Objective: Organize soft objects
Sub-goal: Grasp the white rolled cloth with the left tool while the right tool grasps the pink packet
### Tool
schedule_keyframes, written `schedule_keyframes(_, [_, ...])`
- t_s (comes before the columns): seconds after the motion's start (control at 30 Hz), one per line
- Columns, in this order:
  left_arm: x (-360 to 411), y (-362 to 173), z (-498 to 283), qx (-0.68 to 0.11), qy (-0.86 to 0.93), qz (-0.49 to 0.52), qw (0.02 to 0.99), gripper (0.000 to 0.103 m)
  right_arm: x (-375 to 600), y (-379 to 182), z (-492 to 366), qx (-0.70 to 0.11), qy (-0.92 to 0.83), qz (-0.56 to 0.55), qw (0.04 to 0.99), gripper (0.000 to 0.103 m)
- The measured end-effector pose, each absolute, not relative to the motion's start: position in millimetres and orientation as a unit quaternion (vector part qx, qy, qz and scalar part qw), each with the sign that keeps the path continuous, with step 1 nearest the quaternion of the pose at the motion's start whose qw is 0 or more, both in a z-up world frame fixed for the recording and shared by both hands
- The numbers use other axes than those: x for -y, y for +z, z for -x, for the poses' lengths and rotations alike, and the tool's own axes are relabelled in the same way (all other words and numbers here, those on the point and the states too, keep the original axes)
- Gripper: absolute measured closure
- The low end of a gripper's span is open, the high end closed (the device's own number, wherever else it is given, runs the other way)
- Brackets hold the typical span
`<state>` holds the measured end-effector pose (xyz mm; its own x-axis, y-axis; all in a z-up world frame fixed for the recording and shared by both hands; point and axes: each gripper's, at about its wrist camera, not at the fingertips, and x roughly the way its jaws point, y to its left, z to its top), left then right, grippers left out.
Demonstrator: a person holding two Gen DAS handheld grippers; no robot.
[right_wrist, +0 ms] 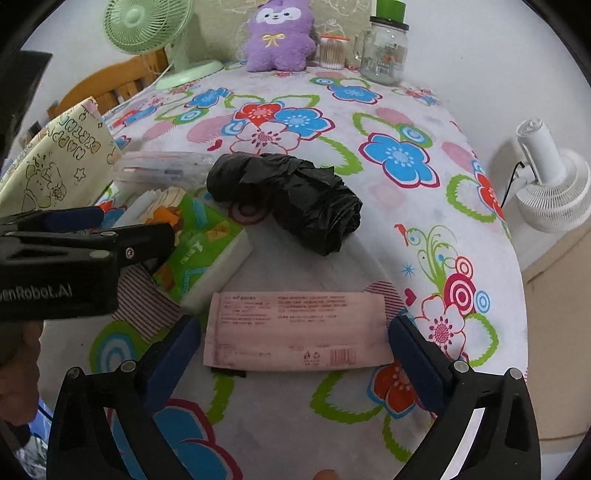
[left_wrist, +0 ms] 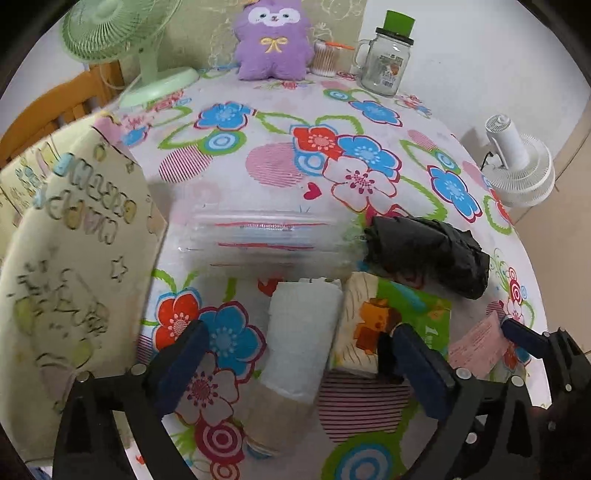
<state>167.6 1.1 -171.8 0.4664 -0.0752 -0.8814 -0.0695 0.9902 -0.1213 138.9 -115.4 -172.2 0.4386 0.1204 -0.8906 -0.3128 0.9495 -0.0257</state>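
My left gripper [left_wrist: 295,354] is open above a rolled white towel [left_wrist: 303,332] that lies between its fingers. Beside the towel lies a green tissue pack [left_wrist: 388,317], seen also in the right wrist view [right_wrist: 199,243]. A black plastic bag roll [left_wrist: 424,251] lies beyond it [right_wrist: 295,199]. A clear stack of zip bags [left_wrist: 266,236] lies ahead. My right gripper [right_wrist: 295,343] is open around a flat pink packet [right_wrist: 295,328] on the table. The left gripper [right_wrist: 92,236] shows at the left of the right wrist view.
A cream paper gift bag [left_wrist: 74,258] stands at the left. At the table's far edge are a purple plush toy [left_wrist: 273,40], a green fan [left_wrist: 122,33], a cotton swab box [left_wrist: 325,59] and a glass jar [left_wrist: 384,62]. A white fan [left_wrist: 517,162] stands off the table's right.
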Motion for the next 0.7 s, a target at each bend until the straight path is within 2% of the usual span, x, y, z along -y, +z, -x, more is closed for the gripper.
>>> schedule_keyframes(0.07, [-6, -174, -169, -0.52, -0.014, 0.084, 0.85, 0.002, 120, -172, -141, -0.509, 0.123, 0.088, 0.848, 0.001])
schedule_keyframes(0.1, [-8, -174, -168, -0.52, -0.018, 0.091, 0.849, 0.007, 123, -172, -142, -0.505, 0.12, 0.083, 0.851, 0.001])
schedule_keyframes(0.17, [-9, -173, -168, -0.517, -0.019, 0.094, 0.851, 0.024, 127, -171, -144, -0.499, 0.119, 0.072, 0.855, 0.001])
schedule_keyframes(0.23, [-5, -169, -167, -0.512, -0.042, 0.098, 0.852, 0.047, 128, -171, -145, -0.498, 0.117, 0.067, 0.857, 0.001])
schedule_keyframes(0.4, [7, -160, -161, -0.505, -0.047, 0.068, 0.859, 0.063, 127, -172, -146, -0.498, 0.118, 0.071, 0.856, 0.001])
schedule_keyframes(0.47, [4, -158, -157, -0.502, -0.038, 0.063, 0.861, 0.063, 128, -171, -145, -0.497, 0.119, 0.067, 0.857, 0.001])
schedule_keyframes(0.5, [1, -158, -156, -0.503, -0.038, 0.066, 0.861, 0.057, 128, -171, -146, -0.496, 0.119, 0.066, 0.857, 0.001])
schedule_keyframes(0.57, [-8, -159, -154, -0.504, -0.03, 0.072, 0.86, 0.042, 128, -171, -145, -0.496, 0.117, 0.065, 0.858, 0.001])
schedule_keyframes(0.6, [-10, -160, -154, -0.504, -0.025, 0.073, 0.86, 0.025, 128, -171, -145, -0.495, 0.116, 0.066, 0.858, 0.001])
schedule_keyframes(0.7, [-16, -164, -153, -0.509, -0.001, 0.072, 0.857, 0.008, 128, -171, -146, -0.496, 0.117, 0.067, 0.858, 0.001])
